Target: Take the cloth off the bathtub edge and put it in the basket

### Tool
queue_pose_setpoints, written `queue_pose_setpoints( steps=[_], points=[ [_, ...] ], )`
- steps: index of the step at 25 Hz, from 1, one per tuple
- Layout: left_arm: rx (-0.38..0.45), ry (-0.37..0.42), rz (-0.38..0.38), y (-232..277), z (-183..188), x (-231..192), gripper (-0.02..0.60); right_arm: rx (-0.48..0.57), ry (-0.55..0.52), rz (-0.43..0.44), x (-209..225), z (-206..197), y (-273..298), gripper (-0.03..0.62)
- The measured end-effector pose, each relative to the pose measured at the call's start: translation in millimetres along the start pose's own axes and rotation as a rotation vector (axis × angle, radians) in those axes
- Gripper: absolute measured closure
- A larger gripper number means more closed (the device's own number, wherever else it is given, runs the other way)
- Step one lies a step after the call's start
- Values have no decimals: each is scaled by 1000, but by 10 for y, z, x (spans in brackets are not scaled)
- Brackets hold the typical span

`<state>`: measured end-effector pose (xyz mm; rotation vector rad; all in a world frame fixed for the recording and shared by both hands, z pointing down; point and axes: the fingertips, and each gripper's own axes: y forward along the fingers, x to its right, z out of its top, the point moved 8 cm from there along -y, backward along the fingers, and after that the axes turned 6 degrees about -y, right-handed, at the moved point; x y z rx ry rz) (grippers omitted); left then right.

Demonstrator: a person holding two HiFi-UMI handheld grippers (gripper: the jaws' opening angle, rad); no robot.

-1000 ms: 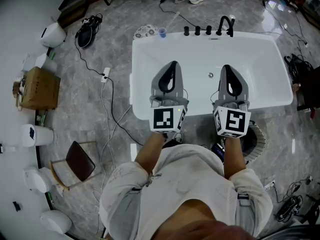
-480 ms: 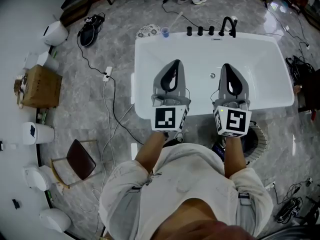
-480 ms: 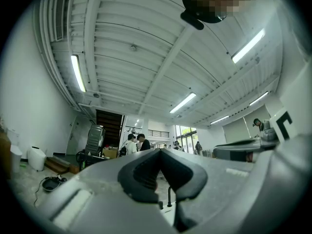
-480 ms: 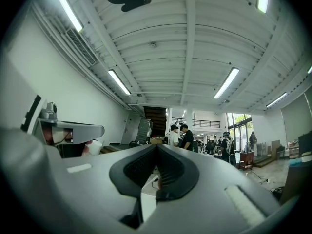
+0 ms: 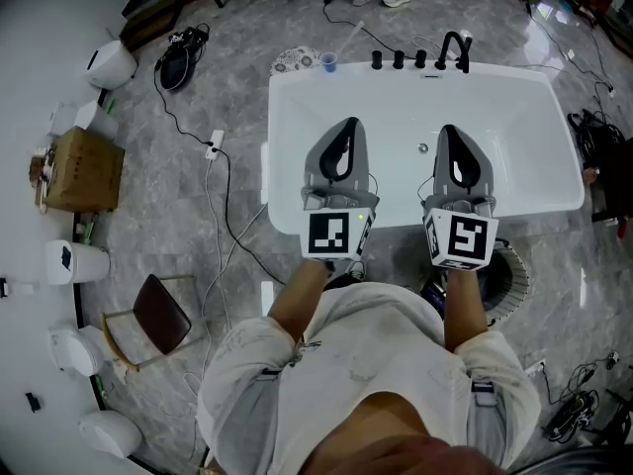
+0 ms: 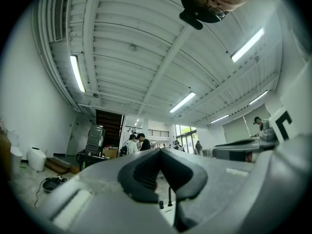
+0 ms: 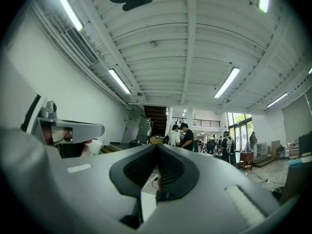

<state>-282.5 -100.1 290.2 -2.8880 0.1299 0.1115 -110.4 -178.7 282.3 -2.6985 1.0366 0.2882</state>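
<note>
The left tongs (image 5: 346, 127) are fully closed: in the left gripper view their dark pads (image 6: 146, 172) meet at the tip with nothing between them. The right tongs (image 5: 450, 130) are likewise closed and empty, and the pads (image 7: 168, 172) touch in the right gripper view. Both pairs are held side by side, a little apart, pointing out over the near half of the white bathtub (image 5: 297, 102) without touching it.

At the tub's far left corner lies a small patterned piece (image 5: 290, 60), most likely the cloth, just beside a blue cup (image 5: 327, 62). It is well away from both tongs. A pale strip (image 5: 264, 171) also shows at the tub's left rim; what it is cannot be told. Black taps (image 5: 450, 49) stand along the far rim.

The dark slatted basket (image 5: 511, 277) sits on the floor against the tub's near side, below the right tongs and beside the person's right arm. A cable (image 5: 226, 216) trails over the grey floor to the left, past a cardboard box (image 5: 81, 171).
</note>
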Motion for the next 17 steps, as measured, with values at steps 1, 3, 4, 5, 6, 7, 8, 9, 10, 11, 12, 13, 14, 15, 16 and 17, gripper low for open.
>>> queue_pose_setpoints(
  steps=[1,3,4,5,6,7,8,9,10,11,12,13,14,15,16,17],
  points=[
    [1,1,1,5,-2,4,580,-1,3,0,10,-6,4,592],
    [2,0,4,9,3,10,580,1,19,4,24,-13,6,592],
    [3,0,5,10,8,9,580,3,35,10,28,-8,8,592],
    [2,0,5,13,12,7,580,7,53,16,34,1,11,592],
    [2,-1,4,17,13,7,580,11,70,20,43,12,14,592],
    [3,-1,2,18,13,10,580,14,81,20,54,21,14,592],
    [5,0,0,14,15,16,580,16,86,17,61,27,10,591],
    [8,3,-2,10,20,21,580,16,85,13,64,28,5,592],
    [11,4,-4,8,27,24,580,15,82,10,63,28,1,592],
    [12,4,-5,8,31,23,580,13,78,9,60,25,0,592],
    [11,2,-5,9,30,22,580,9,74,9,58,20,-1,592],
    [8,0,-4,10,24,21,580,6,71,9,58,13,-2,591],
    [4,-1,-4,10,16,23,580,3,70,9,61,4,-6,592],
    [-1,-2,-3,12,7,27,580,0,70,7,68,-5,-10,592],
    [-5,-4,-3,14,-1,32,580,-2,71,5,76,-13,-14,592],
    [-8,-5,-4,17,-7,38,580,-4,71,3,85,-21,-18,592]
  ],
)
